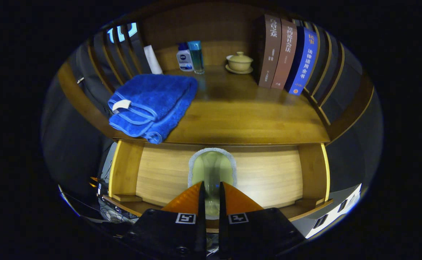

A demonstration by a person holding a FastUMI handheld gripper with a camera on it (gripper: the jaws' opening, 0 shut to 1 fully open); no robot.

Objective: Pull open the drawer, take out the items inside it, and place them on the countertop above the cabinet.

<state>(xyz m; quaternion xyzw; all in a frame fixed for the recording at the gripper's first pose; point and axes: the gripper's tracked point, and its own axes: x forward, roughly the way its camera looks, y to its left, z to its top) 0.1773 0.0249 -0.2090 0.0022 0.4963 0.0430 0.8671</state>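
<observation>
**Between the fingers, a clear vessel on its way up to the countertop**

Between the fingers of the gripper (211, 185) sits the lower part of a clear vessel (212, 169), glass-like with a pale rim. The fingers are drawn close together with only a narrow gap, and both appear to press on it, so I take it as gripped. What exactly the vessel is stays hard to tell through the distortion.

Just beyond the fingers and directly below the countertop (239, 119), the drawer (268, 177) stands pulled open. Its pale wooden floor shows bare on both sides of the vessel, and no other item can be made out in it, though the part behind the fingers is hidden.

By my reading the opening step is done and the vessel is in hand. What is left is to carry it up and set it on the countertop, where the middle front lies free. If the hidden part of the drawer holds nothing more, this would be the last item.

Counted on the countertop:
- One folded blue towel (153, 104), at its left front, overhanging the edge.
- One white roll (153, 59), at its left rear.
- Two bottles at its rear, a white-and-blue one (184, 57) and a teal one (196, 56).
- One lidded cup (239, 61) on a saucer, at its rear.
- Three books (285, 54), upright at its right rear.
</observation>
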